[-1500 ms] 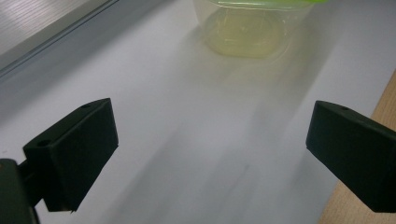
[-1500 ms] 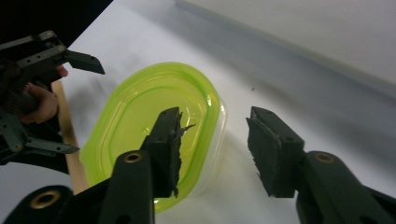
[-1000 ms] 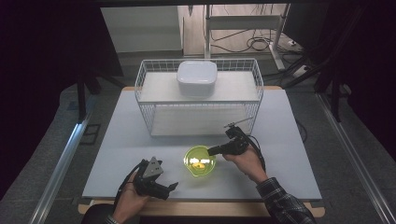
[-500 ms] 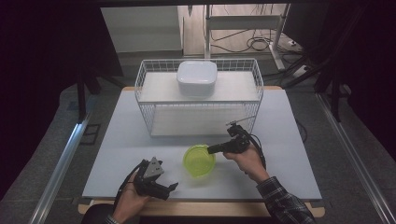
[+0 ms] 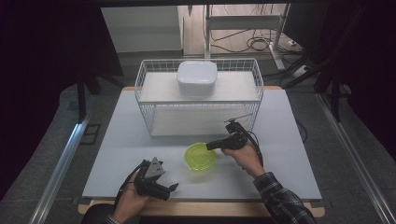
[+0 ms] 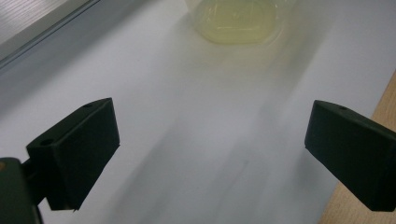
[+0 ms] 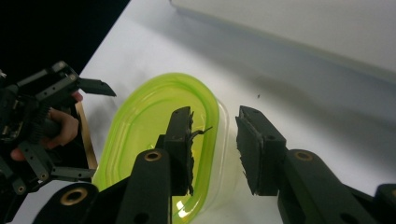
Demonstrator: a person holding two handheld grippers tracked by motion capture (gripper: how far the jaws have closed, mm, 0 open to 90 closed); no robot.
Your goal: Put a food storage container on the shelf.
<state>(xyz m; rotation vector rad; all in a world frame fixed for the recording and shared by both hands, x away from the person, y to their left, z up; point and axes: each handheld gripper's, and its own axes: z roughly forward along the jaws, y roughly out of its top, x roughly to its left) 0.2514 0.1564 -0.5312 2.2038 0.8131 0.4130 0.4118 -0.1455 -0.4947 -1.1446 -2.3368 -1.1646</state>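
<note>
A translucent green bowl (image 5: 201, 156) sits upright on the white table top (image 5: 116, 140), in front of the wire basket. My right gripper (image 5: 210, 145) reaches its right rim from the side. In the right gripper view the gripper (image 7: 215, 116) straddles the bowl (image 7: 140, 126): one jaw inside, one outside, the rim in the gap between them. These jaws have just been opening and the pads do not press on the rim. My left gripper (image 5: 169, 190) rests low near the table's front edge. It (image 6: 210, 135) is wide open with nothing between its fingers, and the bowl (image 6: 238, 23) lies ahead of it.
A white wire basket (image 5: 198, 93) stands at the back of the table, a white lidded box (image 5: 196, 77) on its top shelf. The wooden front edge (image 6: 383, 112) runs close to the left gripper. Dark floor, rails and cables surround the table.
The bright glare inside the green bowl a second ago is gone. Bowl and both hands stay almost where they were.
</note>
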